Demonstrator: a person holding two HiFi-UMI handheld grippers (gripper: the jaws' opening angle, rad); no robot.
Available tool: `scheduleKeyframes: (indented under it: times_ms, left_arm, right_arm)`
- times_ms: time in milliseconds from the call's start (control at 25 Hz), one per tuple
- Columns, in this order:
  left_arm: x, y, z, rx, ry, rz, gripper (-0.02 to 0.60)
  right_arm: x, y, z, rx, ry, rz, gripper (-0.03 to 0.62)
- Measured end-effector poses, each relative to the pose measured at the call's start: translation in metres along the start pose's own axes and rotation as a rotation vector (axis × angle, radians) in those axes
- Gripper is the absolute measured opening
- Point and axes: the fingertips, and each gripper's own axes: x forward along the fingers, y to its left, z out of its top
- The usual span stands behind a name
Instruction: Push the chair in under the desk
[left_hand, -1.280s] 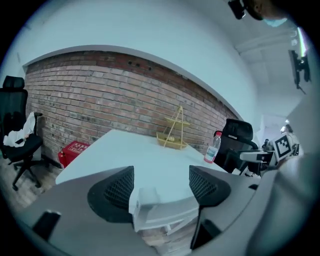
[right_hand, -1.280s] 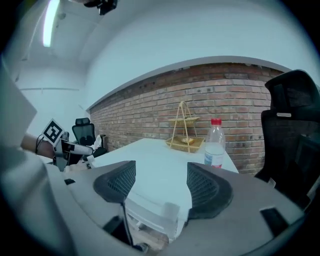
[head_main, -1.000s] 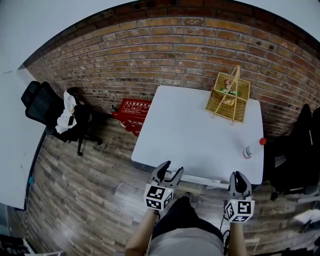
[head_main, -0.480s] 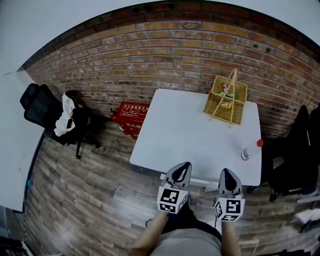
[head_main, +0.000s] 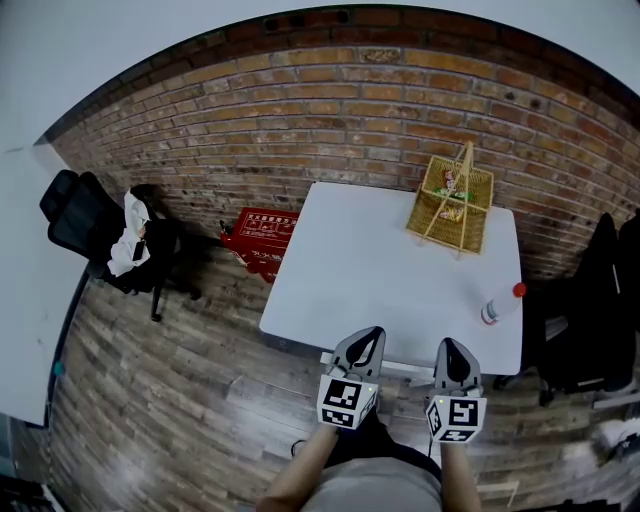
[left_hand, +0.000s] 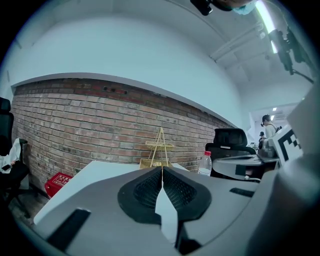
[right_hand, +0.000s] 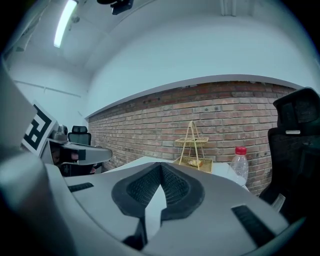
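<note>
Head view steeply down; gripper views near-level; all share desk (head_main: 370, 260).

You hold two grippers, the left gripper (head_main: 368, 336) and the right gripper (head_main: 449, 348), and one desk (head_main: 380, 250) stands in front of you. On it you can count one basket (head_main: 452, 205) and one bottle (head_main: 497, 303). Around it you see two black chairs, the left chair (head_main: 75, 215) and the right chair (head_main: 598, 285), one white cloth (head_main: 130, 235) and one red crate (head_main: 262, 235).
</note>
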Motion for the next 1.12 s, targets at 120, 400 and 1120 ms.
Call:
scheduleKeyframes:
  times_ms: [120,400,1120]
  left_arm:
    - [0.0000,-0.0006,-0.0002,-0.002,0.003,0.001,0.020]
    - [0.0028,-0.0033,0.0002,0.015,0.005,-0.010,0.020]
    - [0.0063,-0.0044,0.0038,0.050,0.012,-0.024,0.020]
  right_arm:
    - [-0.0002,0.0012,0.0003,0.001,0.004,0.003,0.014]
    - [0.0014,0.0016,0.0053,0.014,-0.002,-0.002,0.015]
    - [0.0084,0.0054,0.0035,0.009,0.012,0.016,0.014]
